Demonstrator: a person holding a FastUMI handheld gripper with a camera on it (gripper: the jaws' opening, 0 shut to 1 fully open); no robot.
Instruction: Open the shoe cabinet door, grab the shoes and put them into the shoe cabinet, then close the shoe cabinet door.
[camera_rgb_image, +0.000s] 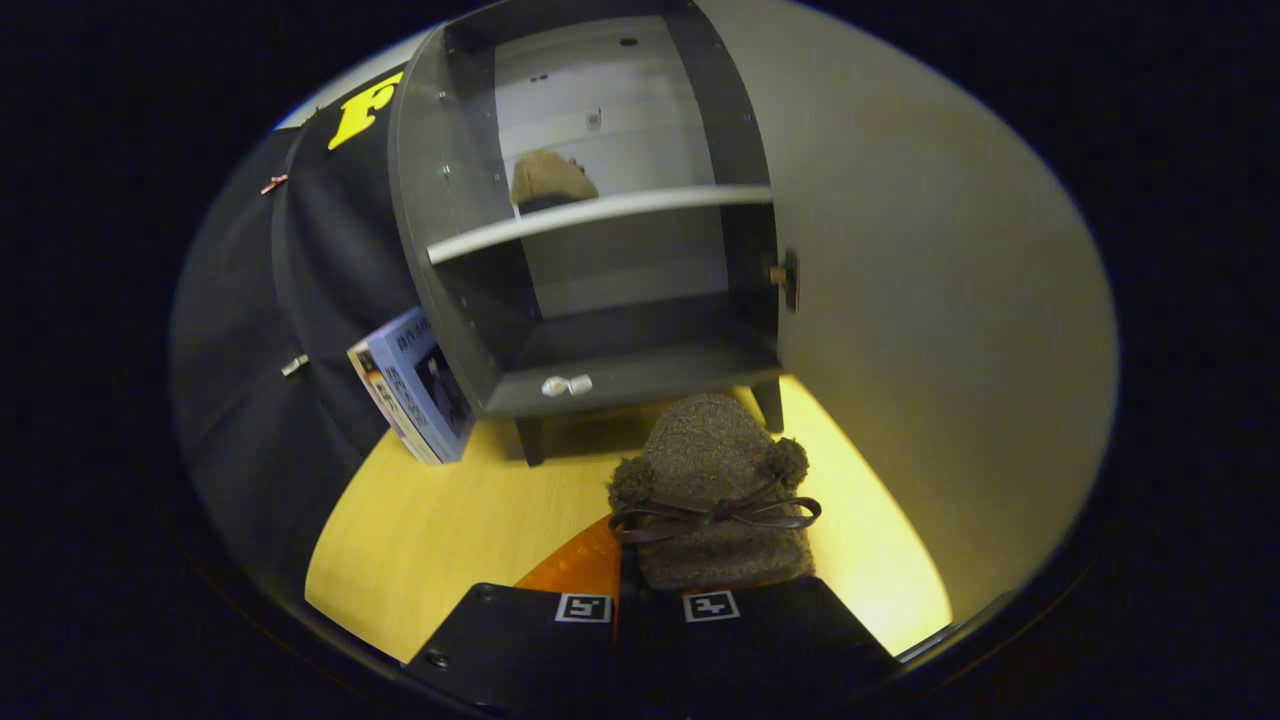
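we have a brown woolly shoe (722, 490), with a dark bow across its top and a pompom at each side, sitting right at the tips of our fingers (640, 606); the two black fingers stand drawn close together at its heel end, and it looks held there, though we cannot see both pressing on it, so we cannot tell for sure whether they are grasping it. an orange piece shows just beside the left finger. the shoe hangs above the yellow wooden bench (440, 530), just short of the shoe cabinet (600, 250), toe toward the cabinet's lower compartment. the cabinet door (930, 300) stands swung wide to the right, so the opening step looks done. on the pale shelf (600, 212) inside, another brown shoe (550, 180) already rests near the left wall, so we judge one shoe stowed and this one on its way. the lower compartment beneath the shelf lies bare. left to do, by our reckoning: carry this shoe in, set it down, let go, draw back and swing the door shut. a book (415, 385) leans against the cabinet's left side, well clear of our path.
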